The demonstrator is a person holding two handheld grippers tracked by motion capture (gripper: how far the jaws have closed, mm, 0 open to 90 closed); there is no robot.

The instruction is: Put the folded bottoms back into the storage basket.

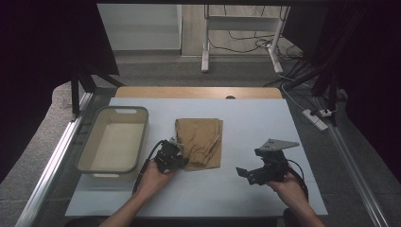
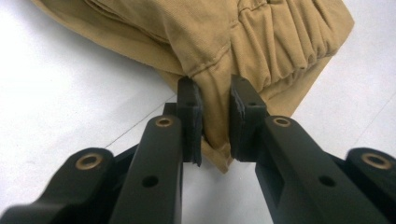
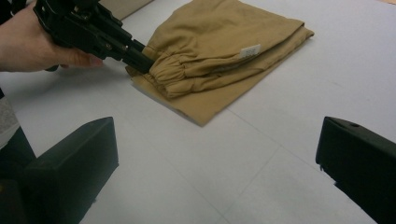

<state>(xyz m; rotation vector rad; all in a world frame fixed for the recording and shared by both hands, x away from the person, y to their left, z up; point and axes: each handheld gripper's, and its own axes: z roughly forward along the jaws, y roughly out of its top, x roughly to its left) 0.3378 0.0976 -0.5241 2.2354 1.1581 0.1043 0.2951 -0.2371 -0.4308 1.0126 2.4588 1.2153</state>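
My left tongs [image 2: 215,122] are pinched nearly shut on a fold of the tan garment [image 2: 219,42], the pads pressing the cloth from both sides at its gathered, elastic corner. In the high view that grip sits at the garment's near left corner, with my left hand [image 1: 152,177] just behind it on the desk [image 1: 250,118].

My right tongs [image 1: 247,174] stand wide, with nothing between them. They hover over bare desk to the right of the garment and well apart from it. From their own view, the two black jaws frame white surface, and the garment's nearest corner points toward them across the gap.

The garment [image 1: 199,142] lies folded flat near the middle of the desk. Its near edge and right edge are free, with open desk all along them. A small white label [image 3: 251,50] shows on its upper fold.

Left of the garment, close beside my left tongs, stands a grey basket [image 1: 113,166]. The gap between its wall and the garment is narrow.

Beyond the garment, bare desk runs to the far wooden edge [image 1: 198,92].
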